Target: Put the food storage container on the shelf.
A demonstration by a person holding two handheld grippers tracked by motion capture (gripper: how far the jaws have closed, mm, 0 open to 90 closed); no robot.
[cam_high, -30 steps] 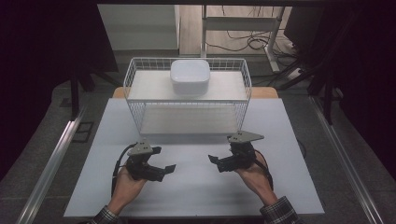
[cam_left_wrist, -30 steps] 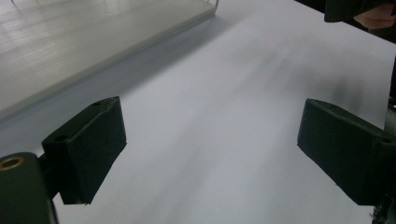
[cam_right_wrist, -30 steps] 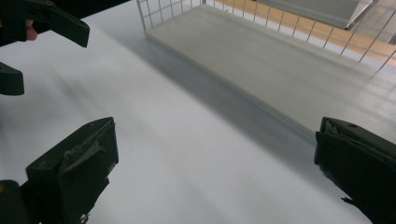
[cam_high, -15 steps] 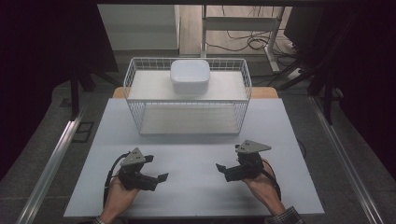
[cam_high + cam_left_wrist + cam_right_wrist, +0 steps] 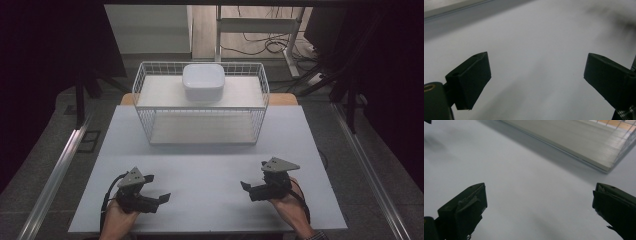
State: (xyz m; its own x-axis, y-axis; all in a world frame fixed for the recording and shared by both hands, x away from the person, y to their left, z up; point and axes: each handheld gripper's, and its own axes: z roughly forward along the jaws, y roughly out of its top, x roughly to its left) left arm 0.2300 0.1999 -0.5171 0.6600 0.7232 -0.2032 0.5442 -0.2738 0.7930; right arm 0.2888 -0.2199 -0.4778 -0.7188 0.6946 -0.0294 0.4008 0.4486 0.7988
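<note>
A wide white desk (image 5: 210, 165) is seen from above, with dark floor to the left and right of it. At the far middle of the desk a white wire basket (image 5: 201, 102) is stood, its long side facing the near edge; a pale board lines its bottom, and a second pale board is laid across its upper part. On that upper board, towards the far side and about midway between left and right, a white square container (image 5: 203, 80) with rounded corners is set upright. The near half of the desk is left bare between the basket and the two hands.

At the near left, the left tongs (image 5: 159, 198) are held low over the desk in a hand (image 5: 117, 220), pointing to the right; in the left gripper view the left tongs (image 5: 536, 75) are shown with their jaws wide apart and nothing but desk surface between them. At the near right, the right tongs (image 5: 246, 186) are held in the other hand (image 5: 290, 207), pointing to the left; in the right gripper view the right tongs (image 5: 539, 202) are likewise spread wide with nothing gripped, and a corner of the basket is seen beyond them. Both tongs are kept well apart from the basket and from each other.
</note>
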